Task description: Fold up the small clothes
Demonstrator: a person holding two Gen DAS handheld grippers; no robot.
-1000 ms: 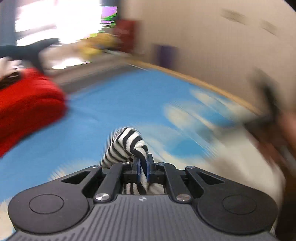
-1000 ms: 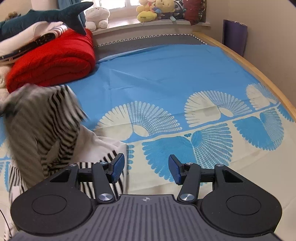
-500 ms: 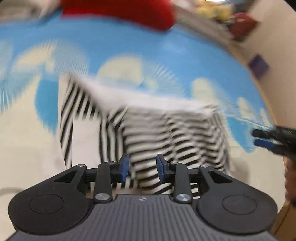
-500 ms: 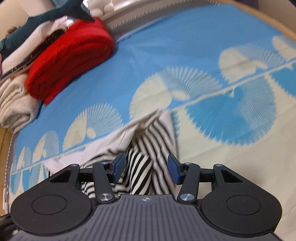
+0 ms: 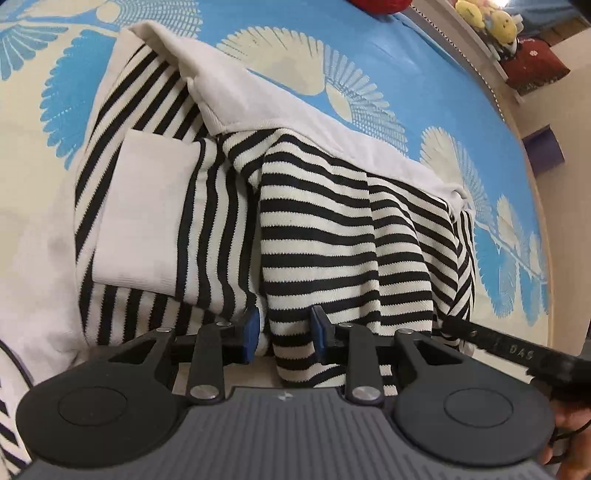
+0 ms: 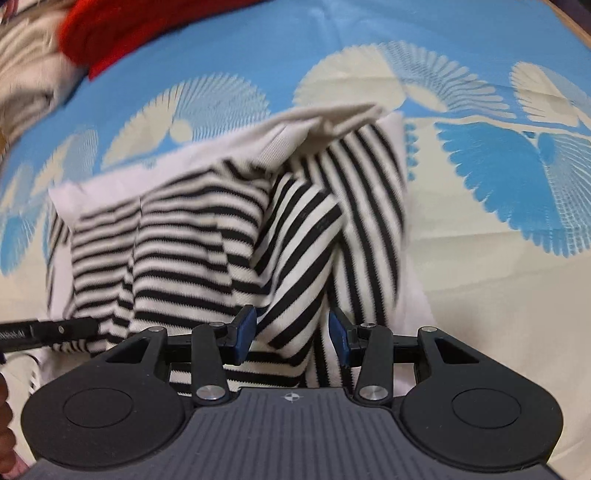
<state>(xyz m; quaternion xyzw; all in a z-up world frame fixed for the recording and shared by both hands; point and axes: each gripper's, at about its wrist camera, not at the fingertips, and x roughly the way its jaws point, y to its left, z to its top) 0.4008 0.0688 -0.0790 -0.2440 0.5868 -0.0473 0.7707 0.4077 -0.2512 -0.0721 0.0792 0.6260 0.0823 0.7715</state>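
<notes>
Knit, soft and floppy, the striped sweater (image 5: 332,229) suited hem grips; we kept left gripper (image 5: 282,334) unclenched, right gripper (image 6: 291,332) closing, fabric between, unpinched.

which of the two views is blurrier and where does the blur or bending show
Right wrist view is blurrier: the striped garment smears on its left half, and the red blanket at top left is streaked. Left wrist view is sharp on the garment's knit stripes; fisheye bends the bed edge into a curve.
</notes>
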